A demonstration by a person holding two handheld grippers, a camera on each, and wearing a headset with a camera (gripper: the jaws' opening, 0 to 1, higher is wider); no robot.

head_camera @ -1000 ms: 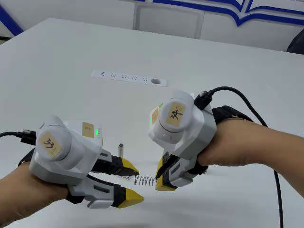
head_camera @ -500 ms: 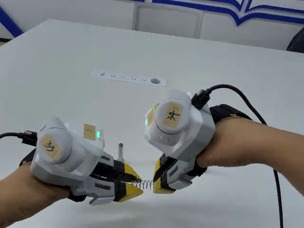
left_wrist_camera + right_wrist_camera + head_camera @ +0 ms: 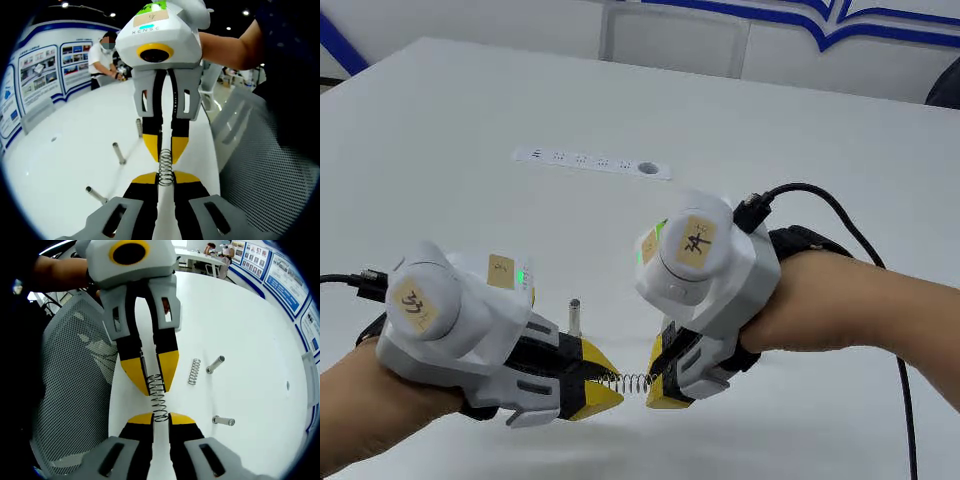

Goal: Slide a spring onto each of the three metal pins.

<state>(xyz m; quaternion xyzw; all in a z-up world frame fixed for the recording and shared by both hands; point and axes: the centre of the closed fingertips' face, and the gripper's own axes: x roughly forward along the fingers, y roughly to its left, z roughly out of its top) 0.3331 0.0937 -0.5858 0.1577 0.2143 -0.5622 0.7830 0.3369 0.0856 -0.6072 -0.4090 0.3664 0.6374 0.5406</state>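
Gripping the spring (image 3: 632, 381) at one end, the left gripper (image 3: 603, 386) now has its jaws closed; one second ago they stood wide open. The right gripper (image 3: 656, 386) pinches the other end with narrow jaws, as before, so the spring spans between the two tips, low over the table (image 3: 470, 120). A second spring (image 3: 194, 371) lies on the table just beside a pin (image 3: 215, 363), maybe touching it

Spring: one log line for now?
left claw: shut on spring | right claw: shut on spring | three pins: bare | spare spring: on table
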